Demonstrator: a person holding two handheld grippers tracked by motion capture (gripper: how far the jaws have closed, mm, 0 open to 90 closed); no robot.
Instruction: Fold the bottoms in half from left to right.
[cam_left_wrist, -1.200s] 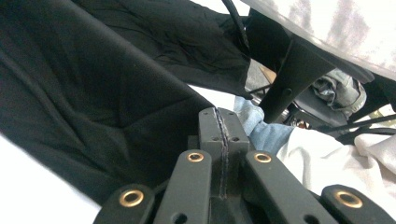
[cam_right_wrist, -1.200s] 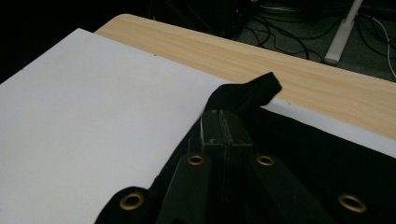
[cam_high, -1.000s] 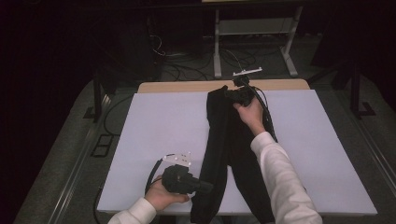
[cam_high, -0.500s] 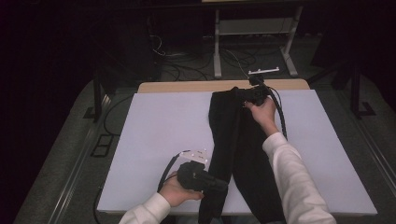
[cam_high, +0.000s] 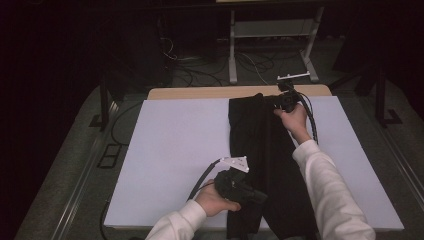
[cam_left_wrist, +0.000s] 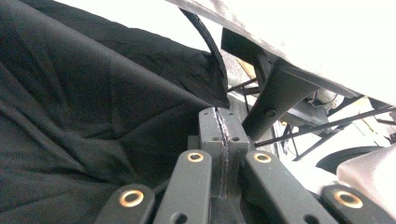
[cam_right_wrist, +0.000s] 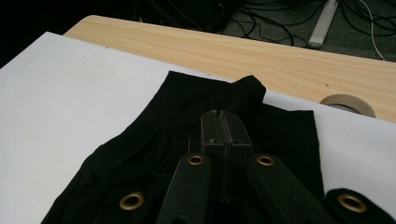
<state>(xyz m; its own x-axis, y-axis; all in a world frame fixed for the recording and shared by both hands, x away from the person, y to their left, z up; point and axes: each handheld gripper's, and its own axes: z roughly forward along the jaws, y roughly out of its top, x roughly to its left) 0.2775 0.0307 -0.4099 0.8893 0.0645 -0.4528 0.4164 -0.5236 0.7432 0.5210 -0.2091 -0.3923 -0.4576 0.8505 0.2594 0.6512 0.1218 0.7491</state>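
A long black garment (cam_high: 265, 150) lies lengthwise on the white table cover (cam_high: 175, 150), from the far edge to the near edge. My left gripper (cam_high: 260, 197) is at its near end, by the table's front edge, with its jaws pressed together on the cloth. In the left gripper view the shut left gripper (cam_left_wrist: 219, 121) has the dark folds of the garment (cam_left_wrist: 84, 116) beside it. My right gripper (cam_high: 267, 100) pinches the far end. In the right gripper view the right gripper (cam_right_wrist: 224, 123) is shut over the garment's top edge (cam_right_wrist: 187, 107).
A strip of bare wooden tabletop (cam_right_wrist: 280, 51) runs along the far edge, with a roll of tape (cam_right_wrist: 348, 103) on it. Beyond the table stand a white frame (cam_high: 270, 30) and loose cables on the floor. White cover lies bare to the left of the garment.
Both hands have moved to the right, and the black garment has gone with them. It now lies straighter and farther right on the cover.
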